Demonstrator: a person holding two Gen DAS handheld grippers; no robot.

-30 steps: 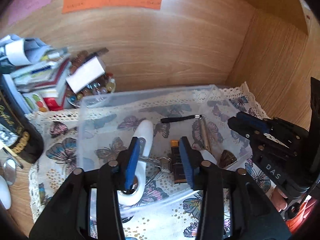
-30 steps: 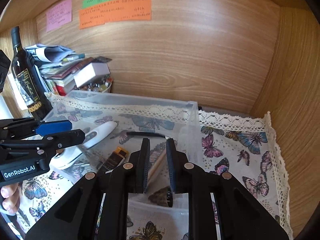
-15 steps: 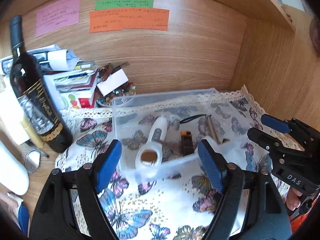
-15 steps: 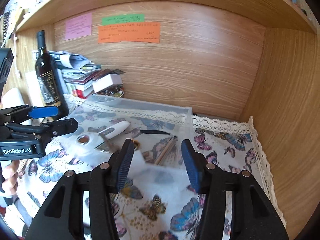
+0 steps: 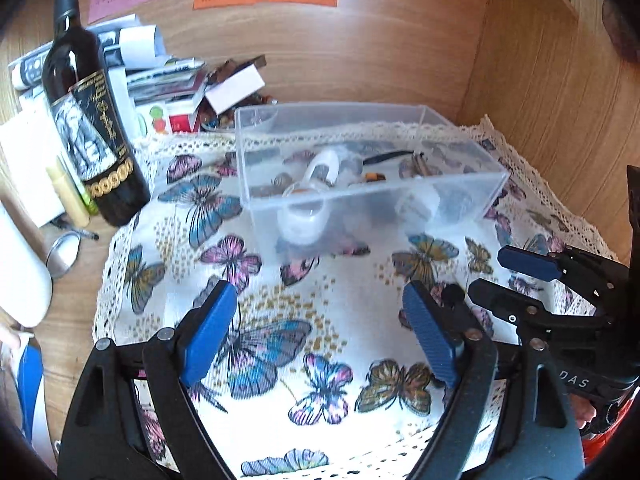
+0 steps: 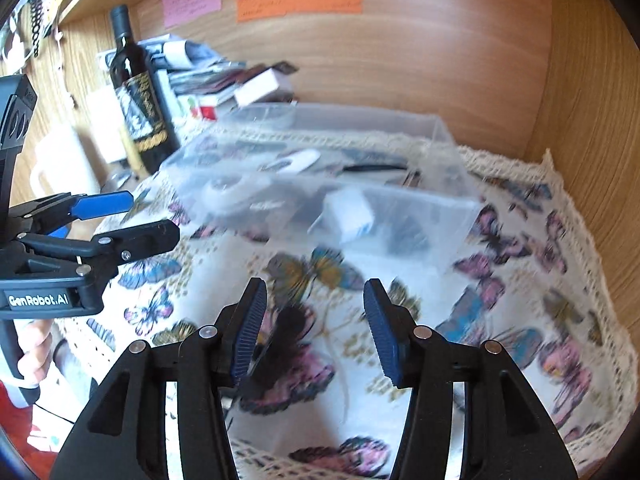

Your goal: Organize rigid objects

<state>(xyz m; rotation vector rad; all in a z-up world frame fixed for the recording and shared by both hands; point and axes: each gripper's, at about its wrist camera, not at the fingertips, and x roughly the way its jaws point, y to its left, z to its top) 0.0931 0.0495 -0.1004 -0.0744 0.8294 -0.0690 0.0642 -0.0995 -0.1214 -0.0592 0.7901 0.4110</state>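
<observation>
A clear plastic box (image 5: 460, 188) stands on the butterfly cloth (image 5: 320, 320) near the back wall; it also shows in the right wrist view (image 6: 440, 208). Inside lie a white handled device (image 5: 316, 172), a black cord (image 5: 388, 156), a white block (image 6: 348, 212) and other small items. My left gripper (image 5: 320, 336) is open and empty, well in front of the box. My right gripper (image 6: 316, 328) is open and empty, also in front of the box; it shows at the right of the left wrist view (image 5: 516, 276).
A dark wine bottle (image 5: 92, 120) stands left of the box. A stack of books and papers (image 5: 160, 76) with a white box (image 5: 236, 88) sits behind it. A small mirror (image 5: 66, 248) and a white jug (image 5: 20, 272) are at far left. Wooden walls close the back and right.
Both grippers have opened wide and pulled back out of the box toward the front. The box and its contents stay in place on the cloth.
</observation>
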